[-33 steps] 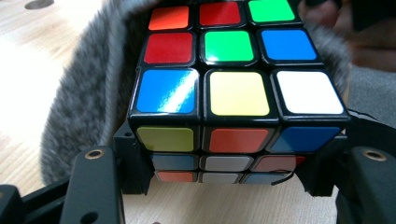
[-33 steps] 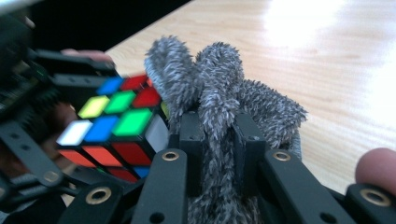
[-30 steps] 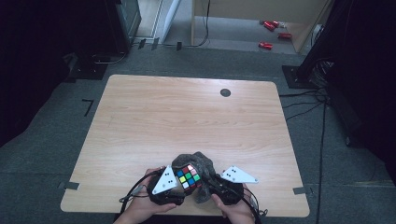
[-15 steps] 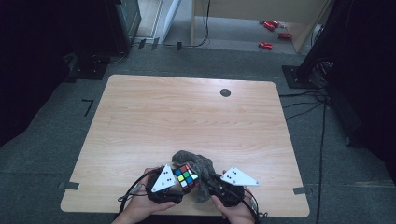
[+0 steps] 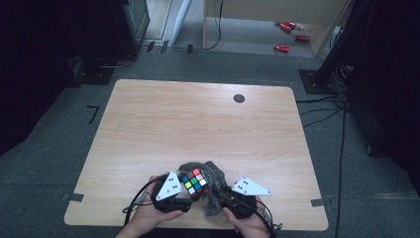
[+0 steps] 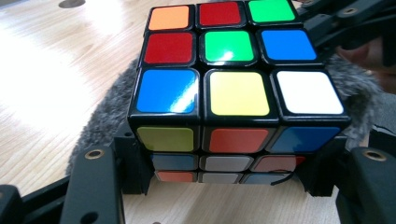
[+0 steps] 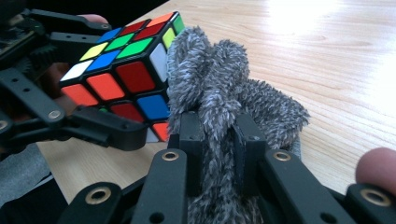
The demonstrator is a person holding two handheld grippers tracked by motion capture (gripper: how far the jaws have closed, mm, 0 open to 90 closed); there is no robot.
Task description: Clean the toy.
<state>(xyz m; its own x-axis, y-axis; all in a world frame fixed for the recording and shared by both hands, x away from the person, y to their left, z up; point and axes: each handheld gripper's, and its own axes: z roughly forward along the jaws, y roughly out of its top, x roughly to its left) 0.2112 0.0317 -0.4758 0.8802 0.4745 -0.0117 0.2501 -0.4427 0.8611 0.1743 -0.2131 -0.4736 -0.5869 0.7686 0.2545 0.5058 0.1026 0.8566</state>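
Observation:
A scrambled Rubik's cube [image 5: 194, 181] is held just above the wooden table [image 5: 198, 124] near its front edge. My left gripper [image 5: 189, 193] is shut on it, with the jaws pressing its two lower sides [image 6: 229, 173]. The cube's top [image 6: 233, 88] shows orange, red, green, blue, yellow and white stickers. A grey fuzzy cloth [image 5: 214, 174] lies bunched beside and behind the cube, touching its right side [image 7: 219, 88]. My right gripper [image 5: 218, 197] is shut on a fold of that cloth [image 7: 218, 140]. The cube [image 7: 126, 70] and the left gripper [image 7: 70, 116] lie to the left in the right gripper view.
A small black round cap [image 5: 239, 98] sits in the tabletop at the far right. Both hands rest at the table's front edge. Cables [image 5: 133, 203] trail from the grippers. Dark equipment and red items [image 5: 282, 48] stand on the floor beyond the table.
The cube in the left gripper has shifted slightly to the left and away from the front edge. The right gripper and the cloth have stayed put.

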